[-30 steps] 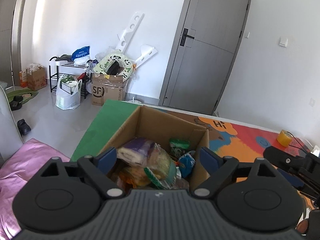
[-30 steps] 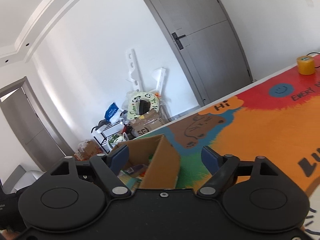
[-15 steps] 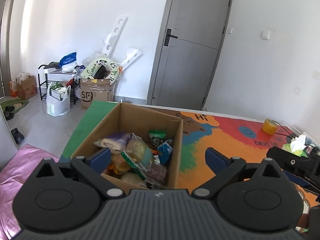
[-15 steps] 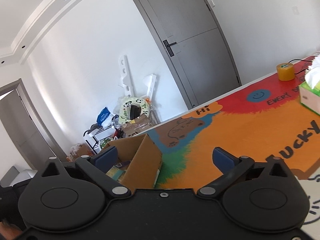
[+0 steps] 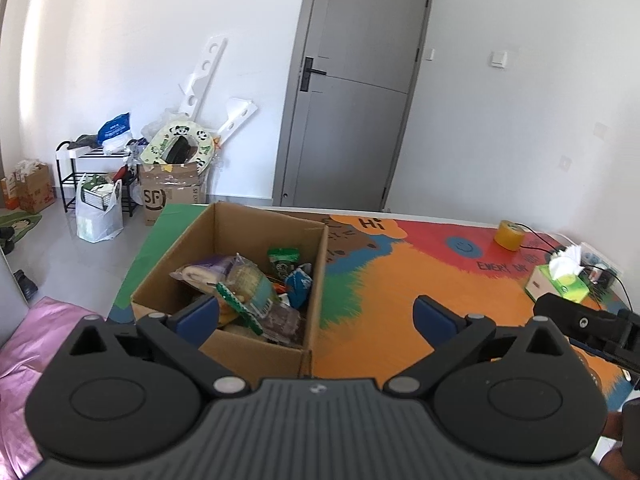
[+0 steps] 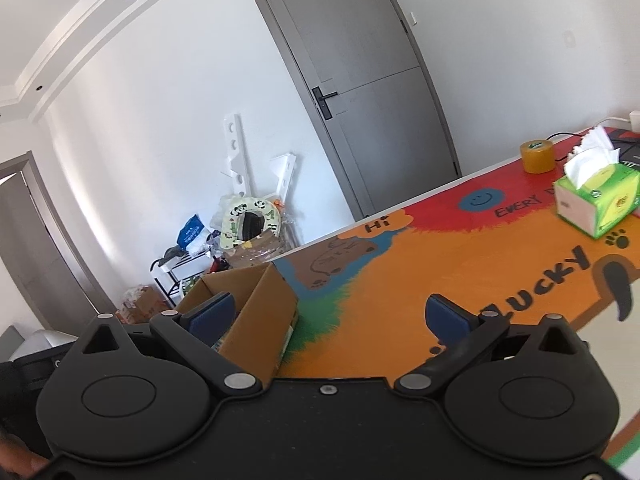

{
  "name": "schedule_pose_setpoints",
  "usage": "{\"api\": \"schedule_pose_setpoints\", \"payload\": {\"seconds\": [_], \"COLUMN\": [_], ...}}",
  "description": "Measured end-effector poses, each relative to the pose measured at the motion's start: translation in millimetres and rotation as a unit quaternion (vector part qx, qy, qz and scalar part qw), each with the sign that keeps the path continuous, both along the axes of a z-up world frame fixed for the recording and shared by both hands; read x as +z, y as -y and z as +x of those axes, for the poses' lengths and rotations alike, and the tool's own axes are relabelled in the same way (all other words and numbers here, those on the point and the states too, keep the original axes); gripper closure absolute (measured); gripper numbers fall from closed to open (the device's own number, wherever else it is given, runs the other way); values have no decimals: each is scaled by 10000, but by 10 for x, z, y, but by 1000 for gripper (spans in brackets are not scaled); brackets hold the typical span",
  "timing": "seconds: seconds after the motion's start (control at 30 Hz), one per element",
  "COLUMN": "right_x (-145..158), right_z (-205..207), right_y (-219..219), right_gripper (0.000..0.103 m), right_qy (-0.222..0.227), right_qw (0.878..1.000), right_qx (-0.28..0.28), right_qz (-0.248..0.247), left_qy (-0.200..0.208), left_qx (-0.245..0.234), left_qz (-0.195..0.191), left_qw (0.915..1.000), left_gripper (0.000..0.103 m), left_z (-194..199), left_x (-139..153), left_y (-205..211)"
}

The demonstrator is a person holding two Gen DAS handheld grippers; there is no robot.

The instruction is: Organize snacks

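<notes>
Both grippers pulled back from the box, jaws spread, nothing held.

Table mat shows more area than 1 s ago; cardboard box at its left end, snacks inside. Tissue box now visible, near tape roll. Left gripper and right gripper are empty.

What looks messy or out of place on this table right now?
The snack packets are heaped at all angles in the cardboard box, some poking above its rim, not sorted. The tissue box and tape roll stand upright on the colourful mat; nothing looks spilled.
</notes>
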State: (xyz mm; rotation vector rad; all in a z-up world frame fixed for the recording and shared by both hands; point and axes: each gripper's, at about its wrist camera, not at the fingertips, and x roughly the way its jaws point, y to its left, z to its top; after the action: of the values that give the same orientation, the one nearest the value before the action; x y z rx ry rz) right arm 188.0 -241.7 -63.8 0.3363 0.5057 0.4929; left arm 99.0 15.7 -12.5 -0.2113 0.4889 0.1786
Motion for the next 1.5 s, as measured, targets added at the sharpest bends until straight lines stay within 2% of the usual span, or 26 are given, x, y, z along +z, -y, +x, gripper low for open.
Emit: {"api": "schedule_pose_setpoints", "payload": {"seconds": [0.6,1.0,1.17,1.27,1.5], "right_x": [98,166,240,257,236], "right_z": [-455,-671,-759,-785,-840], "right_y": [385,337,339,331,273], "right_gripper": [0,0,0,0,0], "right_qy": [-36,-205,-210,-396,-554], "right_qw": [9989,9965,9958,9950,9923], "right_qx": [-139,104,157,215,257], "right_qz": [-441,-805,-880,-893,-1074], "left_qy": [-106,-102,-208,-207,-259], "left_qx": [-460,-671,-738,-647,-673], "left_qz": [49,252,409,603,553], "left_qw": [9989,9974,9962,9959,9959], "left_gripper": [1,1,1,1,1], "left_z": [-403,-647,-755,-826,-885], "left_x": [40,153,156,152,148], "left_y": [240,202,201,209,148]}}
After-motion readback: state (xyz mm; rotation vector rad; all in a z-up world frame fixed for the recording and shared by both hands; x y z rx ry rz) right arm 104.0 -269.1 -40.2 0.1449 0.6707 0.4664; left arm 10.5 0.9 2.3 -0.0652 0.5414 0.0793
